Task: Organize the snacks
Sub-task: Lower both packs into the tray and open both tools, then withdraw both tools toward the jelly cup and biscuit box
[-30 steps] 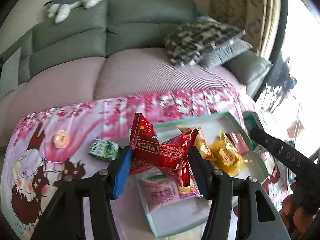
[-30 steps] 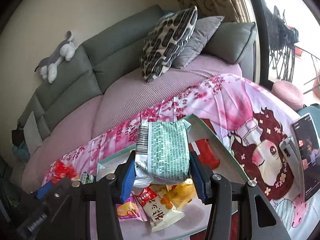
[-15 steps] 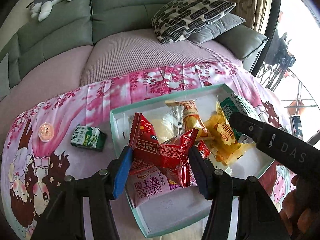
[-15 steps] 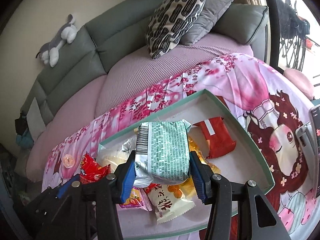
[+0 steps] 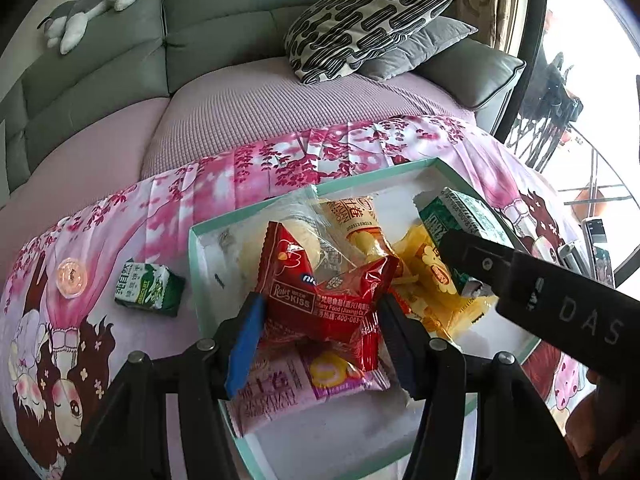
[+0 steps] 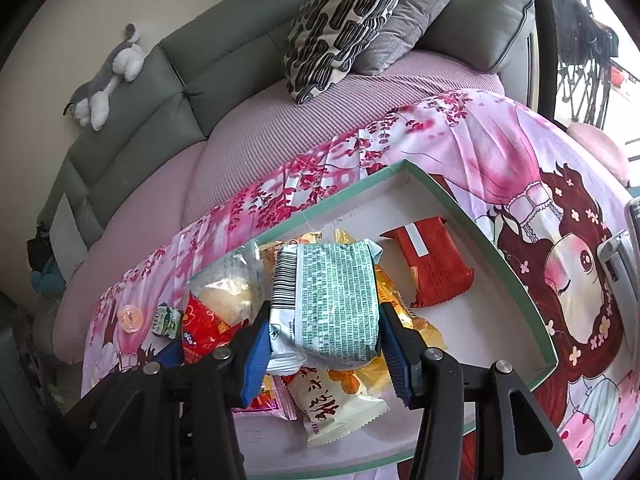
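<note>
The crinkled red foil snack packet (image 5: 328,292) reads "KISS" and "400-083". The black arm of the other hand-held gripper (image 5: 560,300) bears "DAS". The pink plastic roll-cake wrapper (image 5: 304,388) reads "DALIYUAN".

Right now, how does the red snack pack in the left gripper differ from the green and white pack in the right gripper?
The red pack is glossy red, pinched and crumpled; the green and white pack is pale with fine green print and a barcode, and fuller. The left gripper holds the red pack nearer the tray's left side than the right gripper. Both are gripped over the tray.
</note>
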